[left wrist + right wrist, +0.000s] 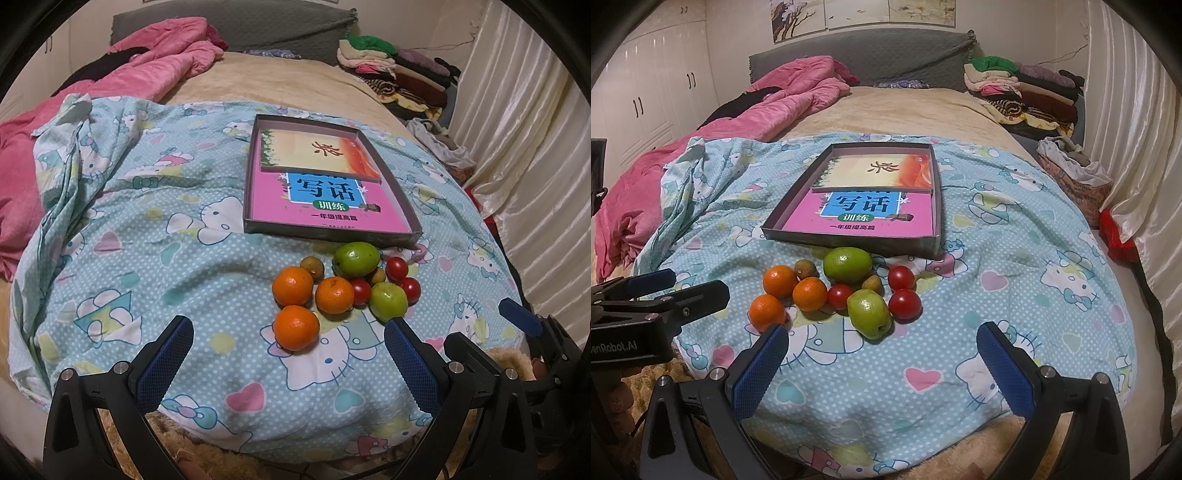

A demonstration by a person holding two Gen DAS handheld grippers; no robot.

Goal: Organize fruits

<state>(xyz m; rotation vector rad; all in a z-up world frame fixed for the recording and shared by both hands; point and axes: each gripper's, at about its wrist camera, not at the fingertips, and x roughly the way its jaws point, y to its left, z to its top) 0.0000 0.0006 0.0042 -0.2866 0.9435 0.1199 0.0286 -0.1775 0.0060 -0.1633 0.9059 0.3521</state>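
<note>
Fruits (343,288): oranges, green fruits, tomatoes, small brown ones, clustered on the patterned sheet (184,258) just before the shallow box (258,225). Left gripper (288,350) and right gripper (882,354): both spread wide, holding nothing.

1. The left black two-finger gripper with blue textured pads (288,354) has its jaws spread wide, nothing between them, and points forward, level.
2. The right black two-finger gripper with blue textured pads (882,365) is likewise spread wide and holds nothing.
3. The two sit side by side, close together, each visible at the edge of the other's view.
</note>
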